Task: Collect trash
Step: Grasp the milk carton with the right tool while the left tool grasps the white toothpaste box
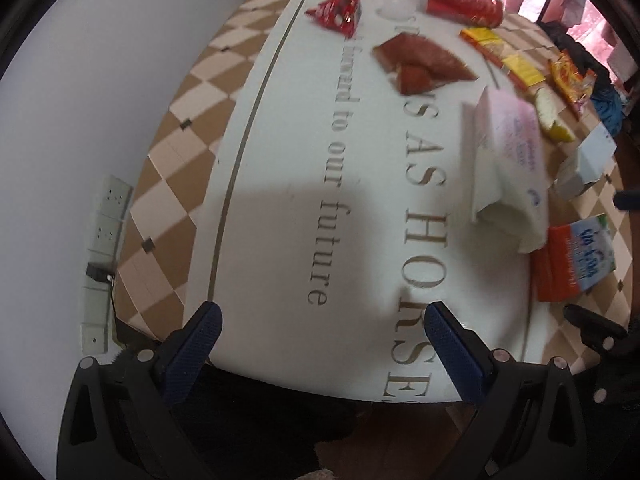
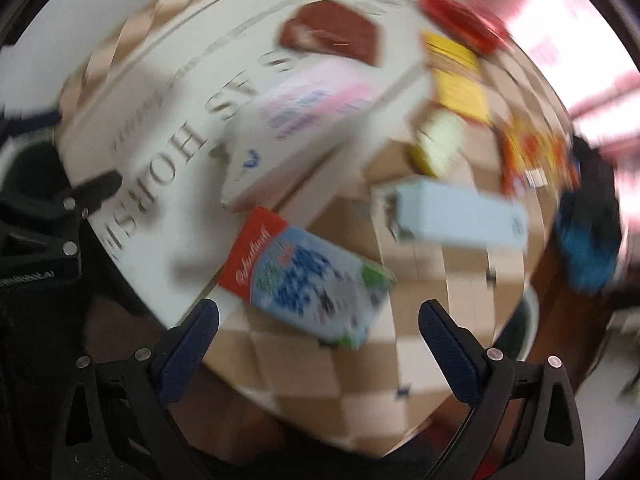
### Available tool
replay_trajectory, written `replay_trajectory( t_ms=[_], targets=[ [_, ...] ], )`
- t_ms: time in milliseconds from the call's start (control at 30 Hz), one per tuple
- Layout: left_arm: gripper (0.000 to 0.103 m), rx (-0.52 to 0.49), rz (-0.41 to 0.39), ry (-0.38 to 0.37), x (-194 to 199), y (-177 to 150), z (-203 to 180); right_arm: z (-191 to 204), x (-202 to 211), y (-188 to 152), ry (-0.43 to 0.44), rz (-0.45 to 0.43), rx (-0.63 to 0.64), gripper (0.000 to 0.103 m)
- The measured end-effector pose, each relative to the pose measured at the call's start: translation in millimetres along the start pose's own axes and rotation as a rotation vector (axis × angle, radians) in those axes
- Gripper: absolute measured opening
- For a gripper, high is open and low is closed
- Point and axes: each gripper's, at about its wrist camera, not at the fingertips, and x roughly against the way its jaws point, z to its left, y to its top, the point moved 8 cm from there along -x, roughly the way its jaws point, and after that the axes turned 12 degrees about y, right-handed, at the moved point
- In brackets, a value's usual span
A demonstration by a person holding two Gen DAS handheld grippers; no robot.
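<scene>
While your left gripper [image 1: 320, 344] is hovering with fingers spread and empty over the white printed sheet [image 1: 280, 200], your right gripper [image 2: 318, 344] is hanging equally released above the checkered table [image 2: 304, 364]. Trash is lying scattered: a red can [image 1: 460, 0], brown wrapper [image 1: 424, 60], tissue pack [image 1: 508, 160] and milk carton [image 2: 308, 276].

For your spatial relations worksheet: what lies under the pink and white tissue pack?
The tissue pack rests on the white printed sheet, which lies over a checkered tabletop. Whatever lettering or surface sits directly beneath the pack is covered and cannot be seen.
</scene>
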Motion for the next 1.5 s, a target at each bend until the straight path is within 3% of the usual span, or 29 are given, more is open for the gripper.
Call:
replay_trajectory(
  t_ms=[100,167,233,333,500,600,733,833,967,1000,1033,1067,1133,1300,1400,1500],
  targets=[
    [0.103,-0.001,0.016,-0.003,-7,-3,1,4,-18,9,-0.023,0.075,0.087,0.098],
    [0.103,-0.001,0.023,-0.009,-11,-3,1,2,-30,13,-0.02,0.117,0.094,0.084],
    [0.103,-0.001,0.026,-0.012,-14,-4,3,1,-31,18,0.029,0.106,0.061,0.073],
    [0.103,-0.002,0.028,-0.021,-17,-4,0,-4,-27,21,0.067,0.074,-0.025,0.069],
    [0.103,-0.017,0.003,-0.049,-6,5,-8,-14,-14,-4,0.183,0.001,-0.301,0.068],
    [0.103,-0.037,-0.025,-0.083,9,17,-22,-33,-3,-21,0.276,-0.096,-0.556,0.068],
    [0.103,-0.074,-0.043,-0.129,23,40,-48,-86,6,-43,0.266,-0.259,-0.882,0.068],
    [0.103,-0.097,-0.043,-0.172,27,62,-72,-106,-2,-48,0.29,-0.299,-0.992,0.069],
    [0.101,-0.152,-0.003,-0.231,22,83,-106,-115,-3,-43,0.361,-0.303,-1.018,0.071],
    [0.098,-0.167,-0.002,-0.24,19,89,-114,-118,-1,-45,0.374,-0.308,-1.017,0.076],
    [0.085,-0.173,-0.005,-0.238,16,93,-116,-122,-1,-63,0.374,-0.31,-1.005,0.078],
    [0.065,-0.176,-0.01,-0.233,14,97,-119,-124,1,-63,0.363,-0.304,-0.998,0.078],
    [0.043,-0.173,-0.011,-0.233,13,101,-121,-123,1,-69,0.342,-0.286,-0.957,0.078],
    [0.043,-0.145,-0.032,-0.21,17,91,-105,-108,-5,-63,0.259,-0.269,-0.86,0.078],
    [0.043,-0.147,-0.028,-0.159,16,68,-88,-104,-8,-58,0.204,-0.272,-0.807,0.059],
    [0.044,-0.121,-0.034,-0.148,17,52,-76,-100,-7,-58,0.157,-0.273,-0.762,0.056]
  ],
)
